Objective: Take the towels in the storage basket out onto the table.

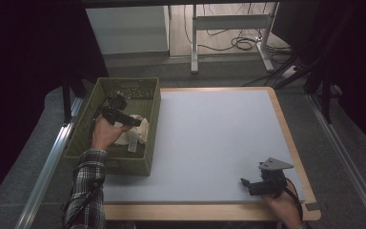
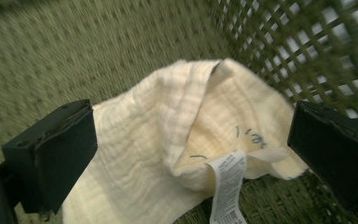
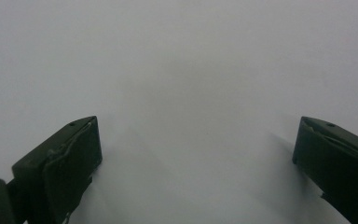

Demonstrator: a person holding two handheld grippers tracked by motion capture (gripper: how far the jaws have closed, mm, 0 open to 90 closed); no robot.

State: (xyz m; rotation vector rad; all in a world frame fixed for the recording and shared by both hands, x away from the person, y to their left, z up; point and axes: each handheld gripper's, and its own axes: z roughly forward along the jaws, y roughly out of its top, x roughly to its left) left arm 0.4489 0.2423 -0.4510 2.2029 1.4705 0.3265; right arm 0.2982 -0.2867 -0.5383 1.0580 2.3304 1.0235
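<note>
Cream muslin cloth [image 2: 168, 140] sat crumpled in the green woven basket [image 1: 150, 143], left-centre of the high view, just left of the bench [image 1: 209, 143] top. Same cloth seen in the high view at [image 1: 136, 130], near the basket's right wall.

Step in hand, my read: approach/pre-grasp on the cloth w/ the left gripper [image 2: 191, 149]. Its fingers [image 2: 51, 158] were wide open, one each side of the cloth, nothing held yet. Can't tell if the tips touched fabric; left gripper view was motion-blurred.

Right gripper [image 3: 196, 158] was parked low right of the high view [image 1: 262, 183], hovering at or on the bare bench surface. Fingers wide open, empty.

Orientation: cloth had no clean shape, bunched w/ a fold ridge. In the left gripper view the long axis ran approx lower left to upper right of frame, folded peak pointing to the top centre, towards the lattice wall. White care label [image 2: 228, 186] hung off the lower edge, pointing to the bottom of frame.

Next move prob calls for:
- drop a bit so the fingers straddle the thick fold, not a single layer
- close fully, cloth is soft so expect it to compress
- lift straight up to clear the basket rim before going right to the bench
- avoid pinching just the label, likely to slip.
</note>
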